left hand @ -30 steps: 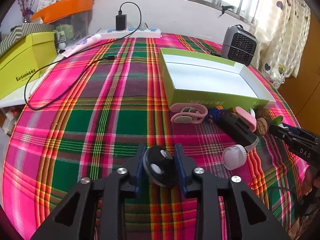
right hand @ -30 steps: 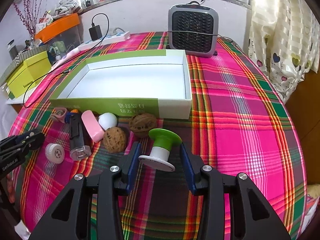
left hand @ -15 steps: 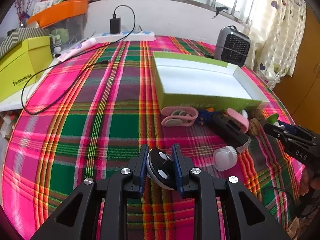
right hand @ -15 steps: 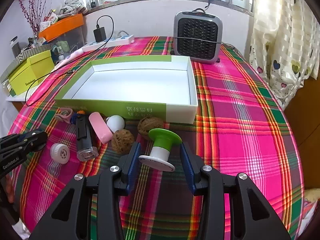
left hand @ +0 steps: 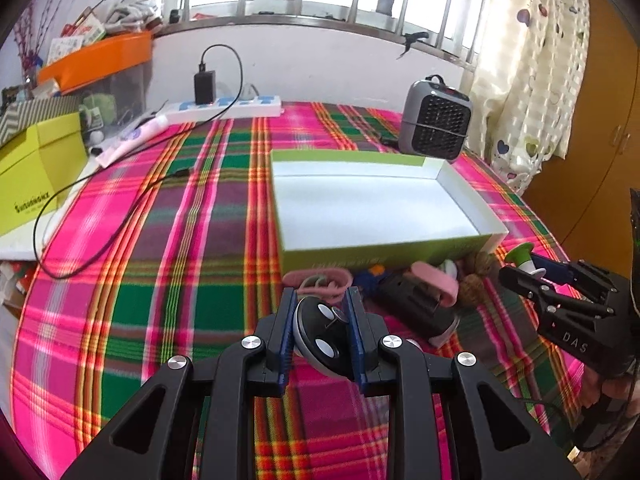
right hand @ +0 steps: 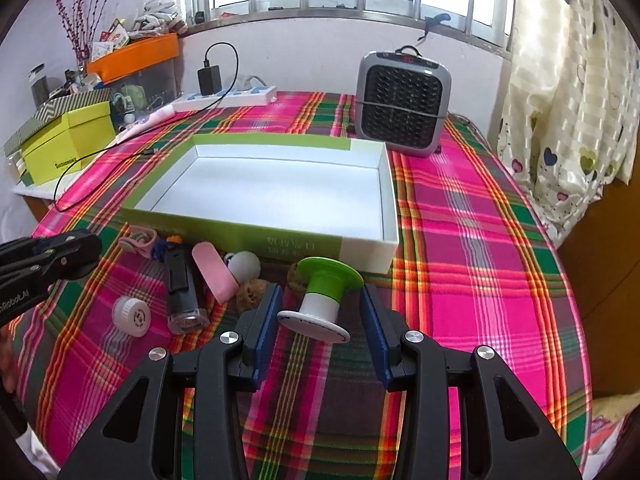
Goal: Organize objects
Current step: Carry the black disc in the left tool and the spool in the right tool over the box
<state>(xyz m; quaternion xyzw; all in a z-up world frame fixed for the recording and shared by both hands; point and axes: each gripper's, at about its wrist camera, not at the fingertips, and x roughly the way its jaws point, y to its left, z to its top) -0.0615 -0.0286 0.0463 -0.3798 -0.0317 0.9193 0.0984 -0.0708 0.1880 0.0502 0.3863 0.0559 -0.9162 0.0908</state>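
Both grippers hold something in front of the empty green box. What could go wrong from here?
1. The left gripper pinches the round black disc only by its edges; it may twist and slip out.
2. In the right gripper, the green-and-white spool sits tilted and gripped only at its white end, so it might drop.
3. The green box has a raised front wall; a low carry could knock it.

Worktop cloth (right hand: 460, 240): plaid of magenta, green, orange and yellow. Open box (right hand: 304, 240), centre frame: lime-green outside, white inside. Spool (right hand: 320, 296), lower centre: green top, white base. Heater (right hand: 402, 104), upper right: grey with black grille. Curtain (right hand: 560, 120): cream with coloured hearts.
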